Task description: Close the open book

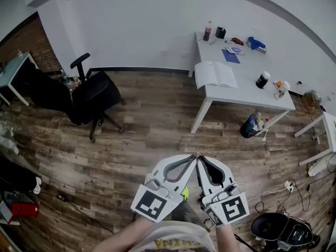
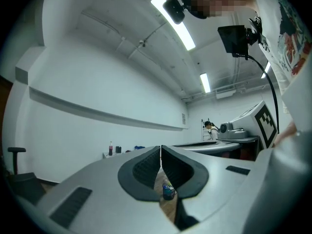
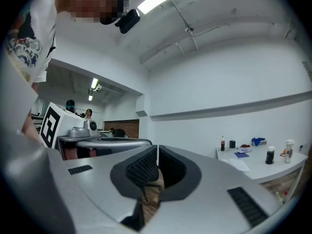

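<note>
- Both tools, the left gripper (image 1: 192, 158) and the right gripper (image 1: 201, 159), hung side by side above the wooden floor (image 1: 142, 125), tips almost touching.
- Each one's jaws were pressed together, nothing between them.
- Open book (image 1: 215, 74) lay pages-up near the white table's (image 1: 247, 96) left edge, well apart from both grippers.
- Black office chair (image 1: 94, 96) stood off left.

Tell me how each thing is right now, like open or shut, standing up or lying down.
book: open, lying flat on the white table
left tool: shut, nothing in it
right tool: shut, nothing in it
bottle: standing upright on the table
dark cup: standing upright on the table
office chair: upright, nobody in it
</note>
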A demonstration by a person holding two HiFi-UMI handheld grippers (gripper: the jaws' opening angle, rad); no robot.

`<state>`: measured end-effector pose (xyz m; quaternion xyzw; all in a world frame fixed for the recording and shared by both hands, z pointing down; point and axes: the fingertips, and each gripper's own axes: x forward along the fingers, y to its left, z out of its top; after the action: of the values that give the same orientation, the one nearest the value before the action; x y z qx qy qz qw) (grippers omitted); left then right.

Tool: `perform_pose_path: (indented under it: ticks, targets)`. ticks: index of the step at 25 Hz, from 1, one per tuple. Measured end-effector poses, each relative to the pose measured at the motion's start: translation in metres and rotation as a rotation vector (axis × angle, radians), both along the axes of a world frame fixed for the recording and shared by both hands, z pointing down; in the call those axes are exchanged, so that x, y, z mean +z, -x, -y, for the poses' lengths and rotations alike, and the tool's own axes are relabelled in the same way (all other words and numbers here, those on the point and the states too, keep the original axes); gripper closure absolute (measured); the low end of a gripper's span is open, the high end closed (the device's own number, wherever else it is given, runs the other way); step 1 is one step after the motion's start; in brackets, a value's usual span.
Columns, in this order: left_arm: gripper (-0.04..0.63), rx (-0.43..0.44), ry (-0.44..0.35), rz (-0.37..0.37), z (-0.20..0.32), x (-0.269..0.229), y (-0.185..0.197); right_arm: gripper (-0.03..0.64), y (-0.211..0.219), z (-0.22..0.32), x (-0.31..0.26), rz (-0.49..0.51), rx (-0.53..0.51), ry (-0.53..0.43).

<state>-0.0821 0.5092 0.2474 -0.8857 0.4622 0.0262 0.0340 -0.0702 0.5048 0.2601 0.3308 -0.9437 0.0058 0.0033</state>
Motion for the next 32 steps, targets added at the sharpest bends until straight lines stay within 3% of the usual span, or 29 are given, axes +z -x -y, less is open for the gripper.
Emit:
perform_pose_path:
  ticks: [10,16,32]
  targets:
    - [0.577,-0.070,-0.008,-0.051,0.094,-0.008,-0.044,0.594,-0.043,0.096,-0.003,0.008,-0.052,0.009]
    - [0.577,-0.085,0.012,-0.030,0.137,0.002,-0.077,0.594,-0.076,0.139,0.003,0.014,-0.081,0.014]
    - [0.577,-0.096,0.027,-0.056,0.219,0.018,-0.104,0.594,-0.104,0.221,0.019,-0.003,-0.069,0.031]
